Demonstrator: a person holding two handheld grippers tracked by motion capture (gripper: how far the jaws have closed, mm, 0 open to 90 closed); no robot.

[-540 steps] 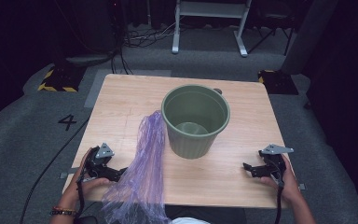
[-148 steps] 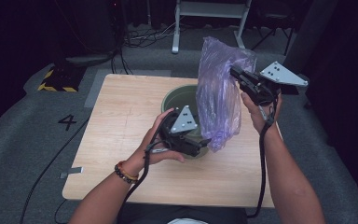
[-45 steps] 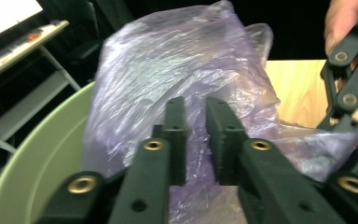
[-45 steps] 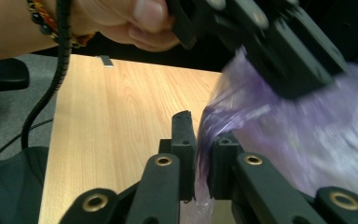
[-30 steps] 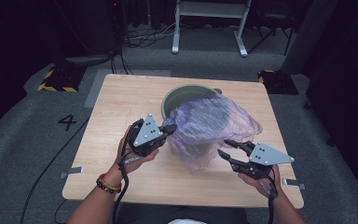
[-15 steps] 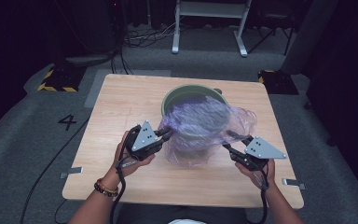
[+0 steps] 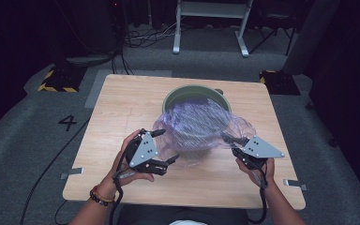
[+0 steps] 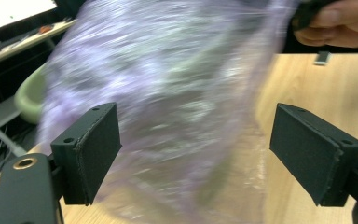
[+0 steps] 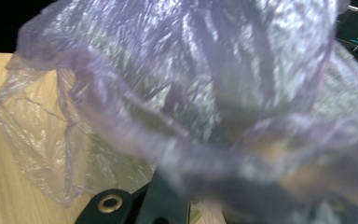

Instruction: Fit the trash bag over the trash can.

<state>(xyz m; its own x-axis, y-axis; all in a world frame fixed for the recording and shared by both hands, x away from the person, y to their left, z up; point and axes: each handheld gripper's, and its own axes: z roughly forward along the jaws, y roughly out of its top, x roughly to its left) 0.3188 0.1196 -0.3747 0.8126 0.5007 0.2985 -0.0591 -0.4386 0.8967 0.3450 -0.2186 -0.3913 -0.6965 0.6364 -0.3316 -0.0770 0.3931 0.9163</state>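
A green bin [image 7: 187,92] stands mid-table. A thin purple plastic bag [image 7: 200,132] is draped over its near rim and down its front. My left gripper [image 7: 168,146] sits at the bag's left edge; its jaws have just been opening and stand wide apart. In the left gripper view the bag [image 8: 168,93] hangs beyond the open left gripper [image 8: 200,154], touching neither pad. My right gripper [image 7: 226,138] has just been closing and is shut on the bag's right edge. In the right gripper view the bag [image 9: 191,93] covers the jaws.
The wooden table [image 7: 122,103] has bare surface to the left of and behind the bin. The bin's rim [image 8: 28,95] shows at the left of the left gripper view. Cables trail from both grippers off the near edge. A white frame [image 7: 211,23] stands on the floor beyond.
Both hands drew nearer and lower, pulling the bag down over the bin's front. The left gripper let go of the bag and opened wide. The right gripper kept its hold.
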